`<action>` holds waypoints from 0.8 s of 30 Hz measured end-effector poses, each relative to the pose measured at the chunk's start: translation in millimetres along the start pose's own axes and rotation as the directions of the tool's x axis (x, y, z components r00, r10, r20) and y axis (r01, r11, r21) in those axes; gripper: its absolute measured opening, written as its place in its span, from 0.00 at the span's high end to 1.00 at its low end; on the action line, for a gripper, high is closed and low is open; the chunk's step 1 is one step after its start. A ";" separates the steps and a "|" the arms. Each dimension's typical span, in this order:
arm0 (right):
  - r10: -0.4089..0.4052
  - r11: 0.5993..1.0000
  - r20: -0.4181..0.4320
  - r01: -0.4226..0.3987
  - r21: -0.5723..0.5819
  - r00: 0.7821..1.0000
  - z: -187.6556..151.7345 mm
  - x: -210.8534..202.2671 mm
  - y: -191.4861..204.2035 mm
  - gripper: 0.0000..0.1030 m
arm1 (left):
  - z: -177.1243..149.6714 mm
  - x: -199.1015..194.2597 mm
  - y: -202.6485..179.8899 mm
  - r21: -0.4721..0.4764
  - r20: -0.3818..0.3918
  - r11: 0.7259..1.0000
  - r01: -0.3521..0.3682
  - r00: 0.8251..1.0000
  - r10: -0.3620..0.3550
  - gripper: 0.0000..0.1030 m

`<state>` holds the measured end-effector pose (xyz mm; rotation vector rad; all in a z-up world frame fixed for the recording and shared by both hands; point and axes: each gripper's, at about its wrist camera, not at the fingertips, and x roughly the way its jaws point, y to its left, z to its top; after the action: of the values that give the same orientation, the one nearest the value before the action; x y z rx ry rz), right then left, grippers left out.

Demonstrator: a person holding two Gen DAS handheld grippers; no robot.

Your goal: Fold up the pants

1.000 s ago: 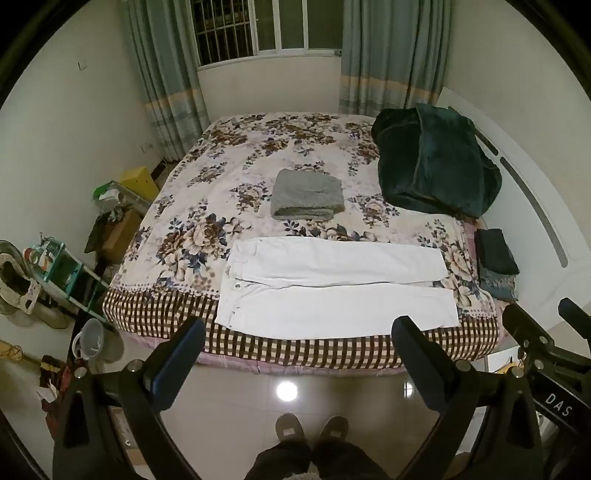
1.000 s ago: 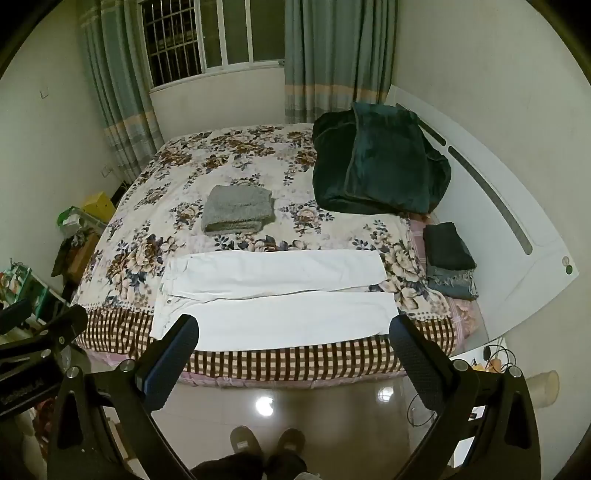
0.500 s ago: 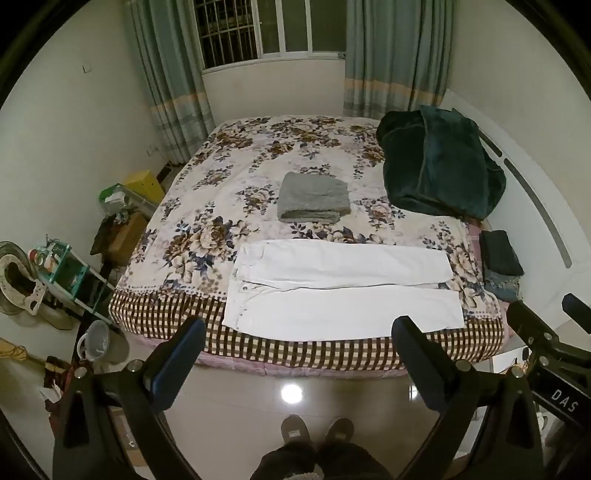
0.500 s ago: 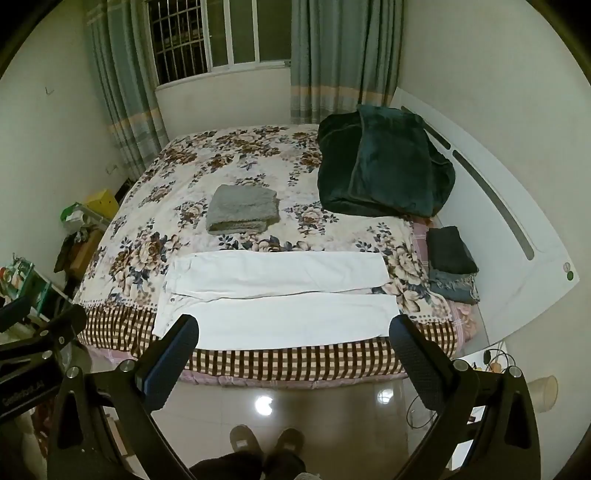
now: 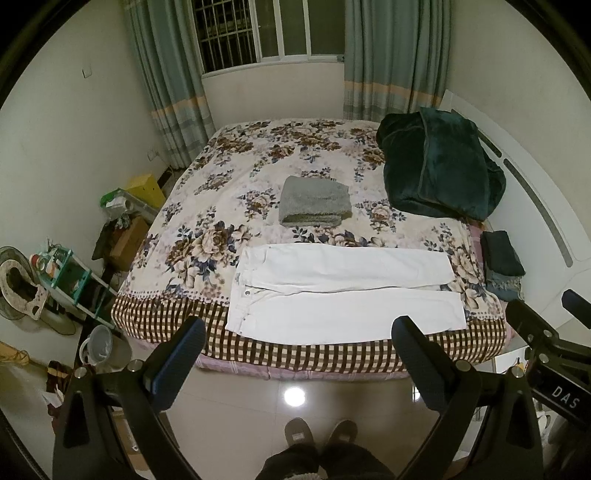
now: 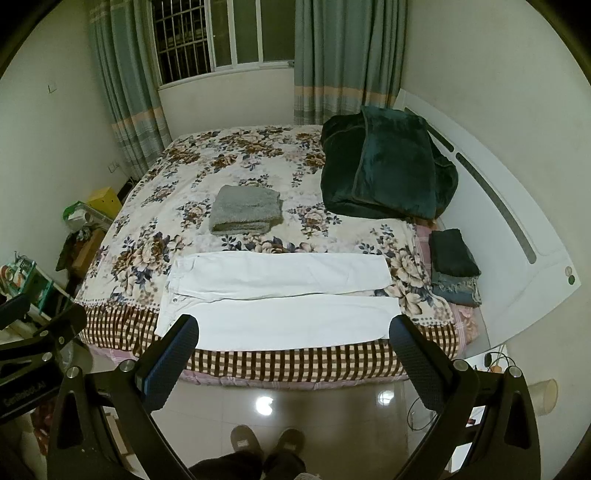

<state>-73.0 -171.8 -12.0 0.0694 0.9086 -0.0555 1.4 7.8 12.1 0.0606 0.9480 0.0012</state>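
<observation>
White pants are lying flat (legs apart) on the bed; left tongs and right tongs are gaping wide, holding nothing.

White pants spread flat and unfolded along the near edge of the floral bed, waistband to the left, both legs stretched side by side rightward.

A bedroom in a home: a bed with a flowered cover fills the room, curtains hang beside a barred window, a folded blanket lies near the headboard, and household clutter (a small shelf, boxes) lines the wall.
</observation>
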 end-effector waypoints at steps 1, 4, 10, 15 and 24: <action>0.001 1.000 0.000 -0.001 0.000 1.000 0.1 -0.1 1.1 0.00 | 0.8 -0.8 0.6 -0.001 0.003 1.000 0.001 1.000 -0.001 0.00; -0.002 1.000 0.001 0.002 -0.004 1.000 -0.9 -0.6 1.9 0.00 | 2.7 -0.5 0.6 -0.001 0.002 1.000 0.001 1.000 -0.001 0.00; 0.007 1.000 -0.002 -0.007 -0.007 1.000 4.6 -2.7 0.6 0.00 | 2.2 -0.6 0.1 0.000 0.002 1.000 0.002 1.000 -0.002 0.00; 0.003 1.000 0.001 -0.003 -0.007 1.000 2.7 -2.2 2.6 0.00 | 0.7 -0.7 -0.8 0.000 0.003 1.000 0.000 1.000 0.000 0.00; 0.001 1.000 0.001 -0.001 -0.008 1.000 4.4 -3.5 4.1 0.00 | 1.6 0.3 -1.4 0.002 0.005 1.000 0.001 1.000 -0.001 0.00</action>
<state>-71.3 -168.0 -6.5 0.0624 0.9076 -0.0509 2.9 6.4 12.7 0.0624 0.9427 -0.0008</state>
